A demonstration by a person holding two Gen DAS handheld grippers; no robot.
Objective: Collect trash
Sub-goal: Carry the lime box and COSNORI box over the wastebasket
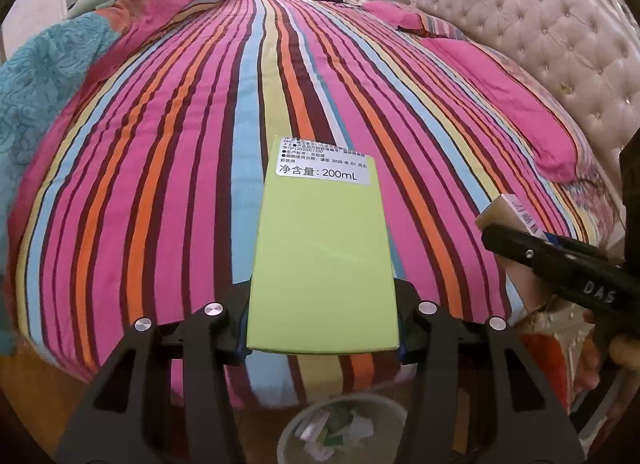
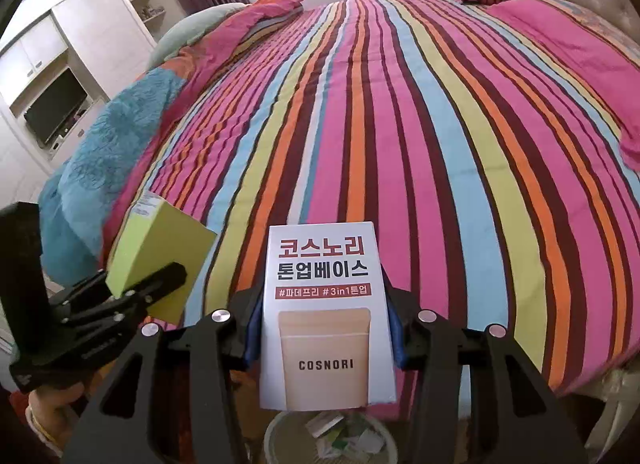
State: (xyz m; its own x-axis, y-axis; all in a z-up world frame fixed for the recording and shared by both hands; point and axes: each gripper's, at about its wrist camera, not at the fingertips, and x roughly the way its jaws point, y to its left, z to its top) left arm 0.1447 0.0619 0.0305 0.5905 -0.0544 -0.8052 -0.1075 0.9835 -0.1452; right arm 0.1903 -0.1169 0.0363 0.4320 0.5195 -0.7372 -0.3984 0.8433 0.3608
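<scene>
**Two cartons held over the wastebasket, release pending**

The lime-green carton [image 1: 324, 248], labelled 200mL at its far end, is clamped flat between the pads of the left gripper [image 1: 324, 338], long axis pointing away from the camera. The white Cosnori carton [image 2: 326, 316] sits upright in the right gripper [image 2: 322, 334], printed face to the lens, blue pads pressing both long edges. Each gripper is clenched on its own box; neither is slack.

Directly below both loads, at the bottom edge of each wrist view, stands a round pale wastebasket [image 1: 384, 404] already containing paper scraps and wrappers. The cartons are held side by side, near each other but apart, tilted downward toward that bin. In my judgement this posture serves a drop: both items are lined up above the opening so a release would send them in.

Behind lies the striped bedspread [image 1: 200, 144], apparently cleared of litter, with pink pillows [image 1: 508, 92] by the tufted headboard [image 1: 540, 36].
</scene>
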